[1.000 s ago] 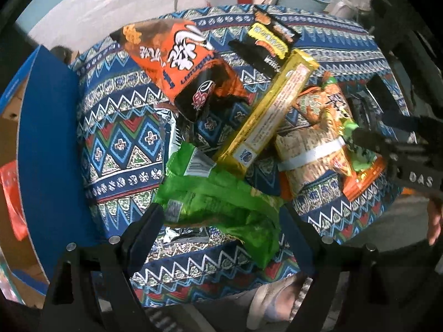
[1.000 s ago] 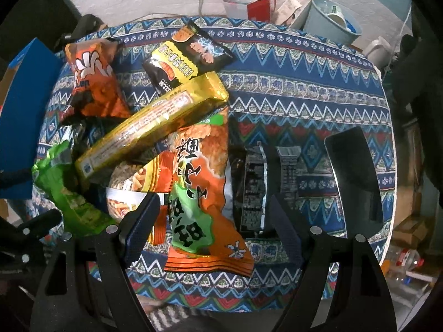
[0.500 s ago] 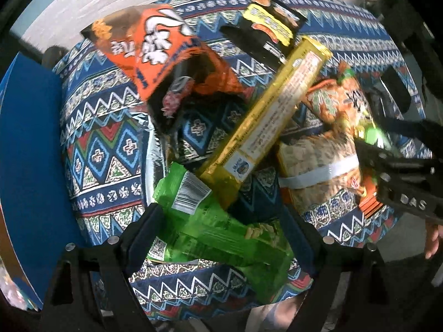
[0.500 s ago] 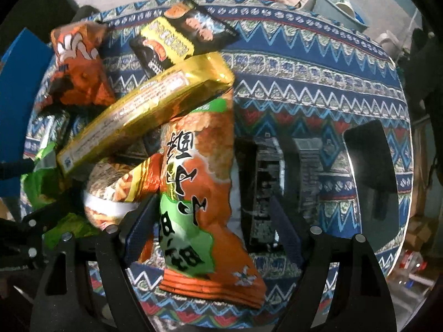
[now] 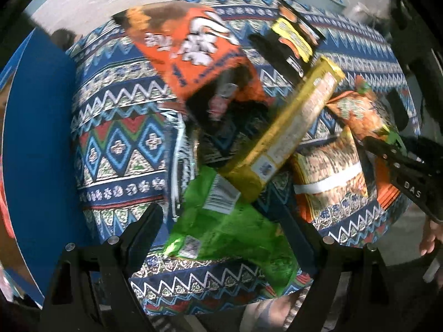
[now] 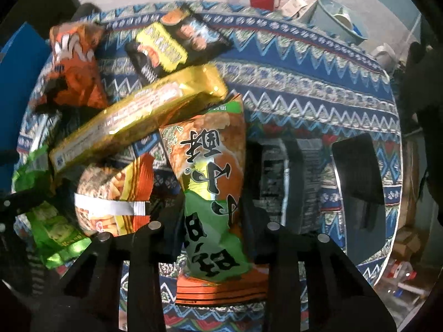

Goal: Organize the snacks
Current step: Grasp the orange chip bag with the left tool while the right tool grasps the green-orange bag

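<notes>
Several snack packs lie piled on a table with a patterned blue cloth [image 5: 119, 144]. My left gripper [image 5: 221, 221] is open, its fingers either side of a green bag [image 5: 221, 232] near the front edge. A long gold pack [image 5: 290, 135] lies across the pile. My right gripper [image 6: 213, 221] has closed in on an orange and green bag [image 6: 213, 182], fingers against its sides. The right gripper also shows in the left wrist view [image 5: 401, 166]. An orange bag [image 5: 199, 55] and a black and yellow pack [image 6: 171, 47] lie farther back.
A blue box [image 5: 36, 138] stands at the table's left edge. A striped noodle bag [image 6: 110, 193] lies between the green and orange bags. Dark packs [image 6: 279, 182] and a black pack [image 6: 357, 171] lie right. A bucket [image 6: 337, 19] and clutter sit on the floor beyond.
Both grippers moved down and closer to the pile. The right gripper's fingers narrowed onto the orange and green bag. The left gripper stayed open around the green bag.
</notes>
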Motion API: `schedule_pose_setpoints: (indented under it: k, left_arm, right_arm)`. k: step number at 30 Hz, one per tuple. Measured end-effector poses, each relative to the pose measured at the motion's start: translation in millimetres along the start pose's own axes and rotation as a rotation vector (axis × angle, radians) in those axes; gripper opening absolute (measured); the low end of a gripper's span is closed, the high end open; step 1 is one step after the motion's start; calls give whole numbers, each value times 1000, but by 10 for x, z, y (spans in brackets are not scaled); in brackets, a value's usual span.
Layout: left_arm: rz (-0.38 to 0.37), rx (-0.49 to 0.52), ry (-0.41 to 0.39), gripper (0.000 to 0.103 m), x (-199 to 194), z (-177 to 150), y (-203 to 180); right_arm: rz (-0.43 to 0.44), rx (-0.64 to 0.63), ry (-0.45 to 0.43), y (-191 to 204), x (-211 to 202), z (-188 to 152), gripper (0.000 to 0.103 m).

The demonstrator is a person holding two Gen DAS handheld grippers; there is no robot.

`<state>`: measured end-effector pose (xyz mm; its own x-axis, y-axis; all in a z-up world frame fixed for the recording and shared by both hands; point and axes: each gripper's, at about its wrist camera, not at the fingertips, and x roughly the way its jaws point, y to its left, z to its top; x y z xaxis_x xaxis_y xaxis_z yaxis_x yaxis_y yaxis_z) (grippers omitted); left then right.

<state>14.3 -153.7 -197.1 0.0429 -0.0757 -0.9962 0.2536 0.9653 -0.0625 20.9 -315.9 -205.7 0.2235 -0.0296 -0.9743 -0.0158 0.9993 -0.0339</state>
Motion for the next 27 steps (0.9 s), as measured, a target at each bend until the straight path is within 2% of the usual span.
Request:
schedule_pose_setpoints:
  k: [6, 12, 21, 27]
  left_arm:
    - [9, -33, -64, 87, -194, 75, 238]
    - [21, -67, -121, 87, -426, 367, 450]
    - [-119, -236, -160, 87, -408, 675, 580]
    - [-142, -293, -140, 87, -263, 877, 558]
  right_arm:
    - [28, 46, -83, -71, -288, 60, 33]
    - [48, 56, -149, -22, -526, 93, 33]
    - [66, 61, -186, -32, -554, 211, 33]
    - [49, 59, -186, -46, -514, 316, 33]
